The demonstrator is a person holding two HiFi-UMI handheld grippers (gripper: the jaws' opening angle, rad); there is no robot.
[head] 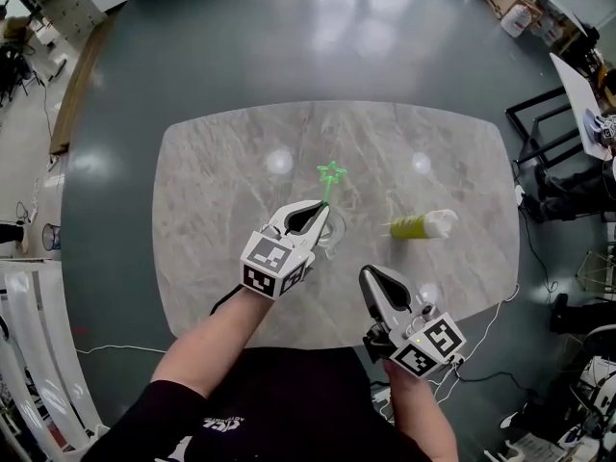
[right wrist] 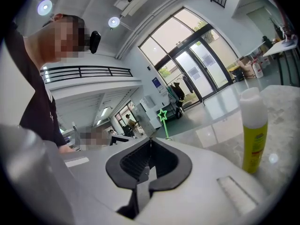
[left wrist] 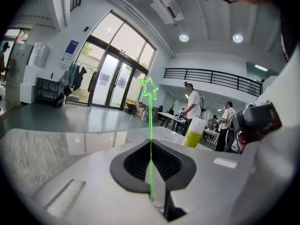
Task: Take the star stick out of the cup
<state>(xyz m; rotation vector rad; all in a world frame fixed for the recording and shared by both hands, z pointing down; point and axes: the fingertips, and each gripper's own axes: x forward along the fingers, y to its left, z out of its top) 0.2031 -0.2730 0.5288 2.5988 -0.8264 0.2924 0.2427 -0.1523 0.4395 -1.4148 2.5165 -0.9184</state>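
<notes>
Clearly the left gripper (head: 320, 208) has its jaws clenched on the green star stick (head: 331, 175) just above the clear cup (head: 334, 239) on the counter (head: 221, 162), to draw it out, while the right gripper (head: 372, 275) waits near-right, jaws shut and empty.

Bottle (head: 421, 225) near cup (head: 337, 240); tabletop (head: 221, 171) otherwise open

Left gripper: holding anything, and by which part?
Left gripper is shut on the green star stick, pinching its thin shaft below the star. Right gripper is shut and empty.
</notes>
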